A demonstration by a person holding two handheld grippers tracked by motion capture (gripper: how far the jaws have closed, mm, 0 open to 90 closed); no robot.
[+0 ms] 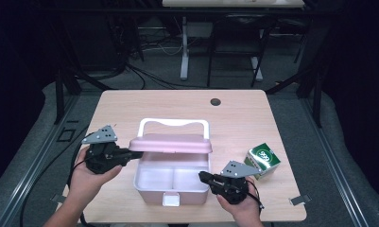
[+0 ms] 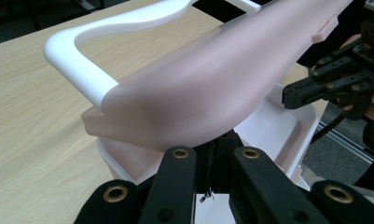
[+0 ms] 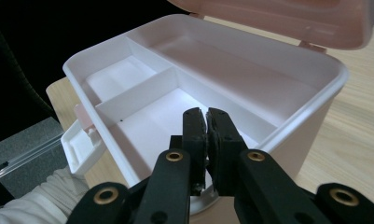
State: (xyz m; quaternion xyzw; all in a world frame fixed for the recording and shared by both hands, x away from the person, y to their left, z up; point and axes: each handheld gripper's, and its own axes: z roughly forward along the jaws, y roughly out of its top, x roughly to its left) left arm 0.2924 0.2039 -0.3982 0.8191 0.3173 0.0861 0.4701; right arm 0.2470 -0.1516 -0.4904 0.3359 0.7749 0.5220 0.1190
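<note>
Two grippers: I am working both at a pink storage box sitting near the front middle of the counter.
Left gripper: its fingers are reaching the left end of the pink lid; in the left gripper view the lid edge is covering the tips, so I cannot tell whether they are clamping it or only propping it.
Lid: it is hovering partly raised over the box, with the white handle behind it.
Right gripper: its fingers are pressed together with nothing between them, tips hanging over the box's front right corner, above the white tray inside.
Box interior: the divided compartments are looking empty.
Green carton: it is standing on the counter just right of the box, beside my right hand.
Risk, lid: I am judging that a shallow hold could let the lid slip and drop onto the right fingers.
Risk, box: pushing the lid sideways could be dragging the light box across the counter, since nothing is pinning it.
Risk, carton: a blind swing of my right hand could be knocking it off the edge.
</note>
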